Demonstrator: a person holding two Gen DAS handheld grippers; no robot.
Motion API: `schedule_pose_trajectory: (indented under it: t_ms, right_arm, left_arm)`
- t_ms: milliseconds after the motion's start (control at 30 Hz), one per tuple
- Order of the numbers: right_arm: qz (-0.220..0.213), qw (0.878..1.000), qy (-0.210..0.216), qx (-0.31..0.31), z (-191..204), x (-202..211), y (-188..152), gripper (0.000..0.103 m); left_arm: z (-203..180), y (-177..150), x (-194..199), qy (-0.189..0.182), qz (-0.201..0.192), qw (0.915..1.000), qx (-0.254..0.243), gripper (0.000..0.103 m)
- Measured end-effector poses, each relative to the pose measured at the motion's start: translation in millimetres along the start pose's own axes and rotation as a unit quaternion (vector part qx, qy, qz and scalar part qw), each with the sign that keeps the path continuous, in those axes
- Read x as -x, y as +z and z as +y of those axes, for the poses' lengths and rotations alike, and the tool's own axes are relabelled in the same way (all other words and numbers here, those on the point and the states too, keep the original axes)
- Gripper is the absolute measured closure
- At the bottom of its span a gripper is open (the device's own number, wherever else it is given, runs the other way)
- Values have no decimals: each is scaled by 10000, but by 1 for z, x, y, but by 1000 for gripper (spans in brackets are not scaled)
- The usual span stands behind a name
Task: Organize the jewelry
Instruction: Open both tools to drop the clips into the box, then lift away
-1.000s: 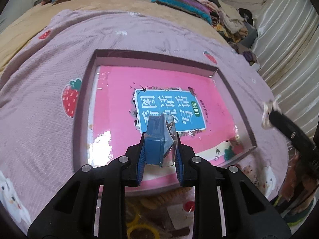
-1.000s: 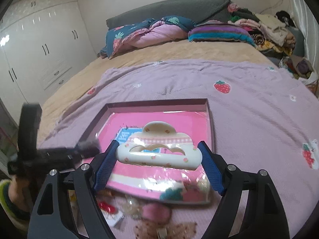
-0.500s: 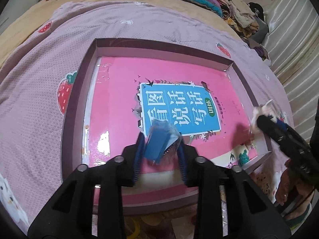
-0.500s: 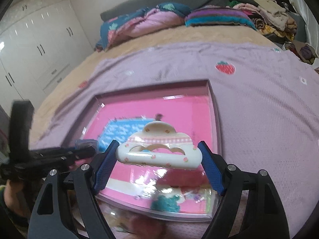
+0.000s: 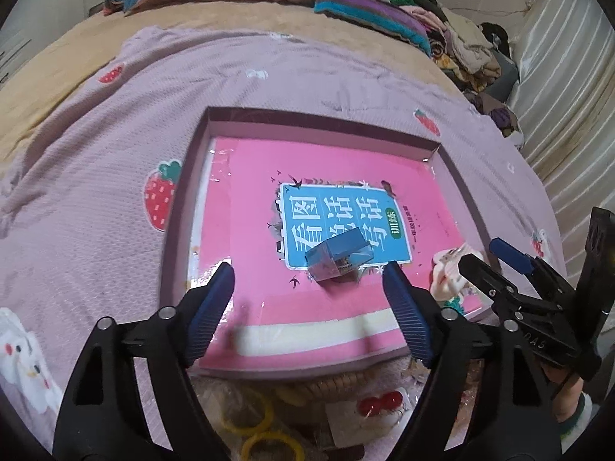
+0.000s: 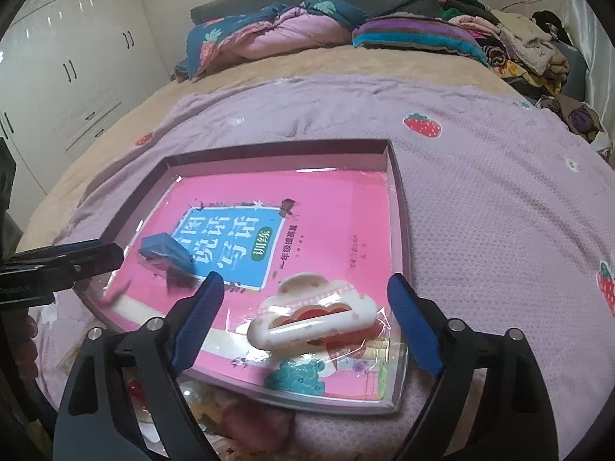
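blue box released, cloud clip prob. dropped too

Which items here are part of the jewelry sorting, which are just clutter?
Job:
- blue box, in the tray
- cloud hair clip, in the tray
- yellow rings, red bead piece, waiting before the tray

Clutter:
- quilt
- clothes pile
- wardrobe

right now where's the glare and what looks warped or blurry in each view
Left wrist view: glare on the book's wrap at its left edge, tray rim bowed by the fisheye, rings at the bottom soft. Right wrist view: glare streaks on the wrap beside the clip, wardrobe doors curved with reflections.
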State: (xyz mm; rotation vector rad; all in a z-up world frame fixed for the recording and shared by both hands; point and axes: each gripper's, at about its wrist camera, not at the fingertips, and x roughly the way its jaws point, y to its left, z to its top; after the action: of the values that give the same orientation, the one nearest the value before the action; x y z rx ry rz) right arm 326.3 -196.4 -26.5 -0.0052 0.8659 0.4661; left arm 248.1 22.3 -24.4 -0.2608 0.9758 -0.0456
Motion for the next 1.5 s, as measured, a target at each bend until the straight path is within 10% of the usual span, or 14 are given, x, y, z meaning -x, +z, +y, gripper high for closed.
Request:
schedule_pose_trajectory:
  t_ms: [433,1500]
  right_arm:
    - [-668,9976,41,-199,4,72,3,5]
    - [-1486,9887,-188,-39,19,228,-54,4]
  left_arm:
    - [0,-8,48,8,-347,9994,60,11]
    - [-14,-53,129,-292,-905,9953,-161,10]
